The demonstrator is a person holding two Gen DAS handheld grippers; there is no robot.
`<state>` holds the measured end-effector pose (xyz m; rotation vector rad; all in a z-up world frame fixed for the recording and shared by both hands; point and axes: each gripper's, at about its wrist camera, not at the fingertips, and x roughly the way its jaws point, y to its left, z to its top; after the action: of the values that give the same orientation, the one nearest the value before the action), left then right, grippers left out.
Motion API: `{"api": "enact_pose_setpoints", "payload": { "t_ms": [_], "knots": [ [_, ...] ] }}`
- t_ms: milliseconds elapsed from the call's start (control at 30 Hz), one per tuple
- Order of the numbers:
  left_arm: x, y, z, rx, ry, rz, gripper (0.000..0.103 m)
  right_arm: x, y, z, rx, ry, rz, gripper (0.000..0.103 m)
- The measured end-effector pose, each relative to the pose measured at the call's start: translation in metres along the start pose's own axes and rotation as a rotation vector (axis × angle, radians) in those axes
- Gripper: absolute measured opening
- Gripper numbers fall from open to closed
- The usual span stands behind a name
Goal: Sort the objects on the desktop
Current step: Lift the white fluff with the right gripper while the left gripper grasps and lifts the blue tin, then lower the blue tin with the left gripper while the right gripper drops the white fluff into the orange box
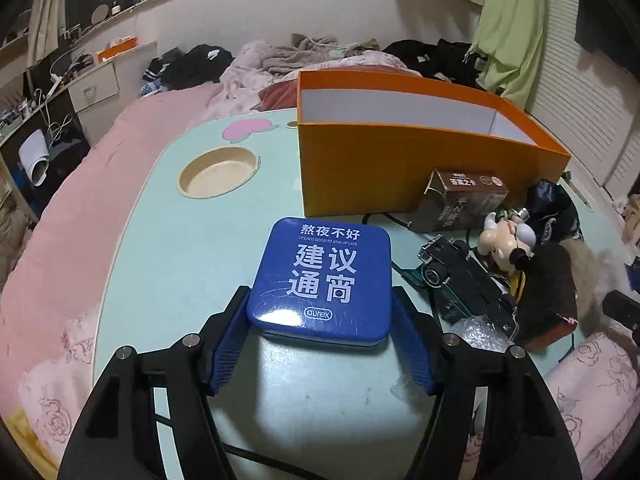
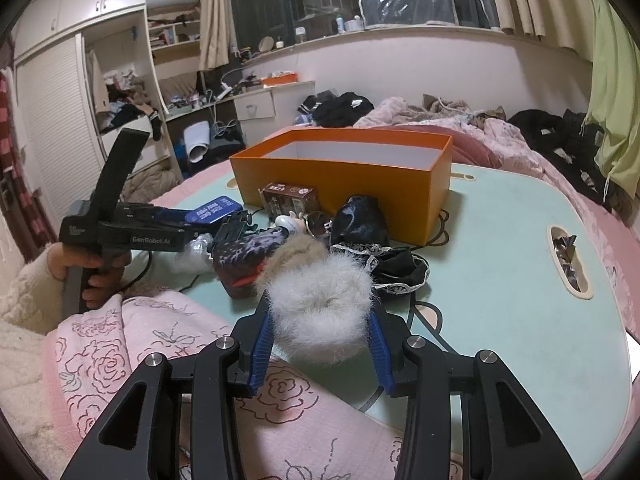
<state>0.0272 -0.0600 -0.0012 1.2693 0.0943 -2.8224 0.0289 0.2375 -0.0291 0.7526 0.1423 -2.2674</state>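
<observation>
My left gripper [image 1: 320, 312] is shut on a blue square tin [image 1: 324, 276] with white lettering and holds it just above the pale green table [image 1: 168, 264]; the tin also shows in the right wrist view [image 2: 214, 209]. My right gripper [image 2: 320, 316] is shut on a white furry puff [image 2: 320, 312] at the table's near edge. An open orange box [image 1: 384, 164], white inside, stands at the back; it also shows in the right wrist view [image 2: 348, 176].
Beside the box lie a small brown carton [image 1: 464, 196], a figurine [image 1: 508, 236], a toy car [image 1: 460, 276], a dark fuzzy item [image 1: 548, 292] and black lace cloth [image 2: 396, 268]. A round cup recess [image 1: 218, 174] sits left. Pink bedding surrounds the table.
</observation>
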Motion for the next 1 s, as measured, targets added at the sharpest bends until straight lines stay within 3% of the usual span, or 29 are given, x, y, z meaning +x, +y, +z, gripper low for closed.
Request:
{"api": "enact_pose_setpoints", "payload": {
  "t_ms": [233, 433, 633, 867, 933, 967, 1000],
  "knots": [
    [-0.03, 0.01, 0.001, -0.045, -0.112, -0.072, 0.067, -0.008, -0.002, 0.001, 0.011, -0.044, -0.018, 0.04],
    [-0.044, 0.012, 0.021, -0.068, -0.152, -0.103, 0.067, -0.009, 0.001, 0.016, -0.001, -0.067, -0.032, 0.04],
    [-0.067, -0.001, 0.07, -0.076, -0.256, -0.142, 0.067, -0.004, -0.008, 0.076, 0.022, -0.136, -0.068, 0.04],
    [-0.038, -0.025, 0.122, -0.082, -0.273, -0.155, 0.067, 0.062, -0.03, 0.136, 0.096, -0.057, -0.121, 0.041],
    [-0.019, -0.029, 0.125, -0.08, -0.247, -0.136, 0.067, 0.079, -0.037, 0.137, 0.109, -0.009, -0.169, 0.059],
    [-0.007, -0.029, 0.124, -0.082, -0.219, -0.117, 0.067, 0.089, -0.039, 0.134, 0.109, 0.021, -0.218, 0.075],
    [0.005, -0.029, 0.122, -0.093, -0.176, -0.087, 0.067, 0.093, -0.039, 0.131, 0.105, 0.036, -0.241, 0.08]
  ]
}}
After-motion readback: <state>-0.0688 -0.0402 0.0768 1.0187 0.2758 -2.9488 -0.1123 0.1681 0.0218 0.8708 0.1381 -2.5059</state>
